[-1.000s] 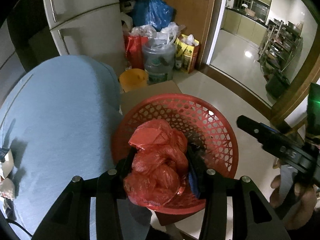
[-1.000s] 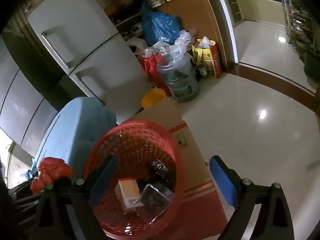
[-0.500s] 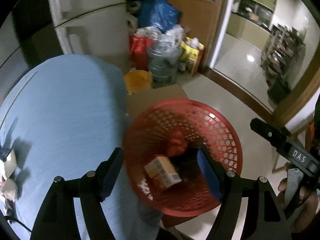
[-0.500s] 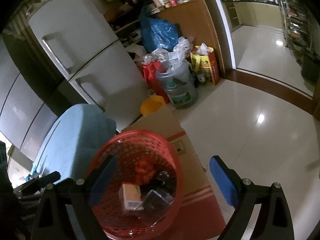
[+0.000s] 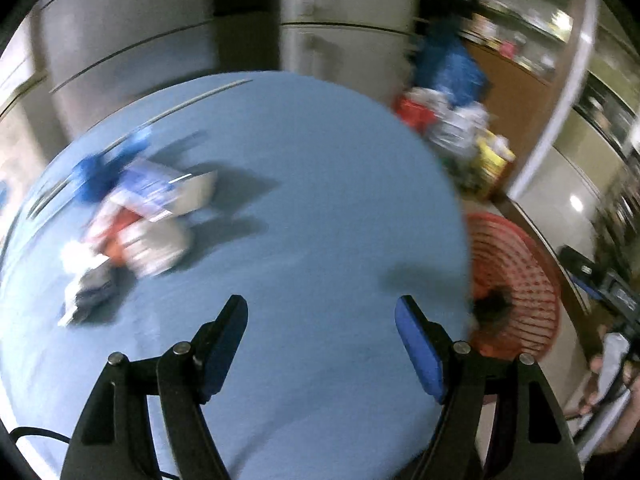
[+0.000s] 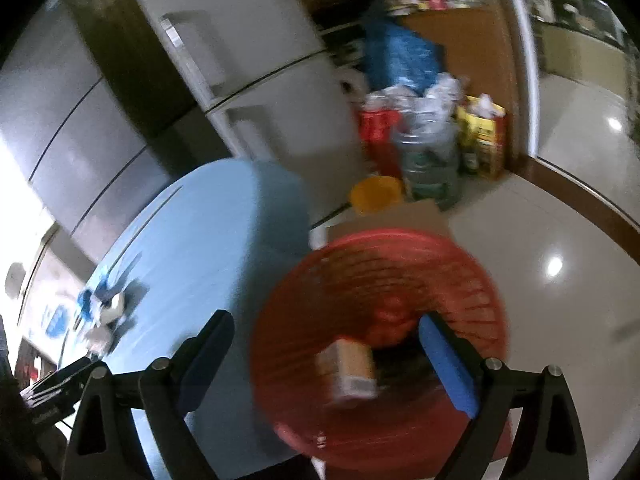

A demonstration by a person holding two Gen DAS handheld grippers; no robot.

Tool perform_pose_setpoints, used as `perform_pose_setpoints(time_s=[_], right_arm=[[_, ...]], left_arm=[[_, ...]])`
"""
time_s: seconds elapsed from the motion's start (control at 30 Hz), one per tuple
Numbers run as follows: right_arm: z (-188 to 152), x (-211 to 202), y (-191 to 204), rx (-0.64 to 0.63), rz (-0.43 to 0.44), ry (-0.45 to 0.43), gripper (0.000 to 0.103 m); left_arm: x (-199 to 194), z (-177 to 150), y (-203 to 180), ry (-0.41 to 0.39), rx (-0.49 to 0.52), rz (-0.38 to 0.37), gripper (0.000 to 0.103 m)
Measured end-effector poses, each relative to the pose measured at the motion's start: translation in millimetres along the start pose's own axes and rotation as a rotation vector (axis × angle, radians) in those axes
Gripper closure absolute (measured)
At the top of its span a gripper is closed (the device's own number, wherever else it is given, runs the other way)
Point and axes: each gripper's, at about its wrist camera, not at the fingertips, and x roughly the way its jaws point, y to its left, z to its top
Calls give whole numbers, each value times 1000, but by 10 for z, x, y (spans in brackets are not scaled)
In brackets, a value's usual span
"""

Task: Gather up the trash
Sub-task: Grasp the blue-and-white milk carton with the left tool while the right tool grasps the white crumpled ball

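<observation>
Left wrist view slanting down, close over the round light-blue table top (image 5: 320,208), red plastic mesh basket (image 5: 516,280) at its right edge, right wrist view slanting down over that basket (image 6: 472,280), table (image 6: 208,240) at left, both blurred, sharing table, basket, grey fridge (image 6: 256,60).

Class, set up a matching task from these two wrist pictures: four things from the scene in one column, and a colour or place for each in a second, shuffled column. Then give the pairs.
Things:
1. basket
2. table
3. small box
4. trash pile

Colour or place:
A. light blue top
B. lying inside the basket
C. red mesh
D. lying on the table

Pairs: 1-C, 2-A, 3-B, 4-D
</observation>
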Motion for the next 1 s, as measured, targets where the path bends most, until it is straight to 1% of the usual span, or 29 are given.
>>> perform_pose_setpoints(time_s=[0.07,0.13,0.17,0.3,0.37,0.43,0.5,0.6,0.67,0.7,0.77,0.8,0.83,0.87,0.9,1.0], right_arm=[[-32,24,209,-39,20,7,7],[-74,51,426,-80,38,20,7],[-98,64,531,-101,46,26,7],[-193,131,871,-172,63,54,7],[-240,159,1043,-205,71,65,7],[-278,185,1196,-238,78,76,7],[-318,197,1358,-277,87,83,7],[-366,244,1619,-332,104,98,7],[-410,292,1794,-369,115,110,7],[-432,310,1871,-381,120,115,7],[-472,355,2002,-408,131,128,7],[-495,383,2069,-423,134,135,7],[-516,417,2130,-436,135,142,7],[-527,448,2178,-444,137,150,7],[-536,469,2234,-451,139,156,7],[-559,551,2385,-474,156,170,7]], left_arm=[[-21,-76,272,-7,-55,43,26],[-20,-152,623,-13,-108,130,25],[-10,-188,763,-9,-133,156,24],[75,-314,1426,7,-269,228,24],[112,-319,1660,4,-314,237,24],[168,-284,1800,13,-346,236,23],[219,-236,1907,2,-376,208,23],[342,-135,1937,-14,-360,200,16],[457,-90,1964,-6,-346,223,15],[501,-45,1973,-9,-334,242,12],[530,-11,2008,-14,-336,222,12],[503,-17,2027,-30,-342,202,19],[470,-18,2017,-44,-337,179,37],[460,-9,1997,-47,-305,173,42],[434,-21,1984,-50,-292,182,45],[360,-93,2063,-66,-296,157,47]])
